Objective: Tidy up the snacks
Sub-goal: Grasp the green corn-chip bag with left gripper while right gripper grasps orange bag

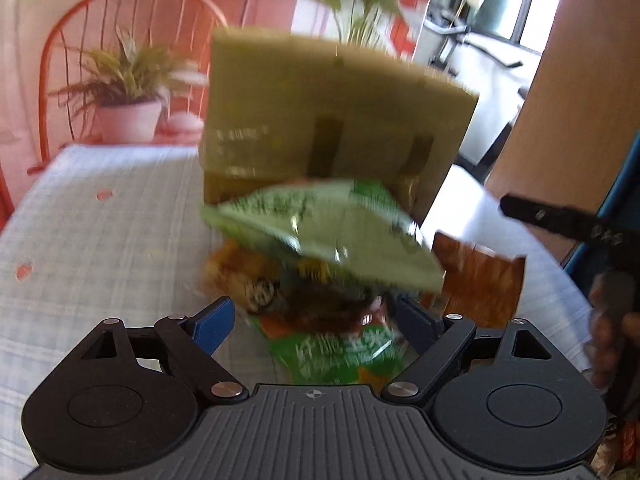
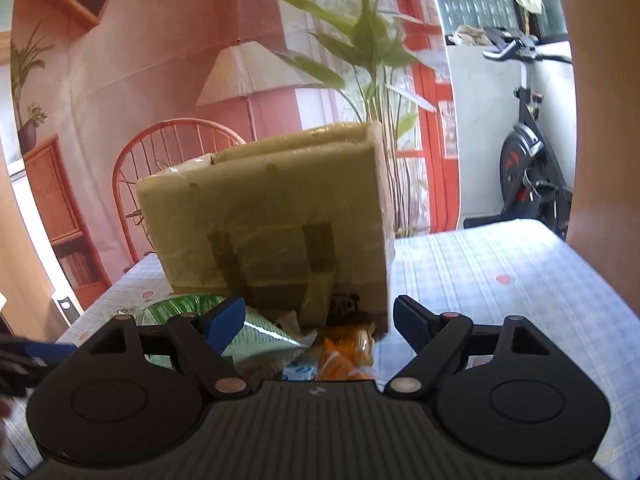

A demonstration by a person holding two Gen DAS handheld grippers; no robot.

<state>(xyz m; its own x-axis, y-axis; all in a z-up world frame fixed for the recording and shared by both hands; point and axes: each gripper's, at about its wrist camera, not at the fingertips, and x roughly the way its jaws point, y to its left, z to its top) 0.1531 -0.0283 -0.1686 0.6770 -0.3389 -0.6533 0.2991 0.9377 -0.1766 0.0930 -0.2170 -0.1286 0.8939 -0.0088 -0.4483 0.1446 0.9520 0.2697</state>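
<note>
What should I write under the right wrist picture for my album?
Open right gripper facing a taped cardboard box with snack bags piled at its foot on the checked tablecloth.

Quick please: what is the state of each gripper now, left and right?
Left gripper: open, holding nothing; snack packets lie between its fingers.
Right gripper: open, empty.

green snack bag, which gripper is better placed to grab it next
Left. The left gripper is open with the green snack bag straight ahead between its fingers. The right gripper is open too, but faces the cardboard box, the bag off to its left.
</note>
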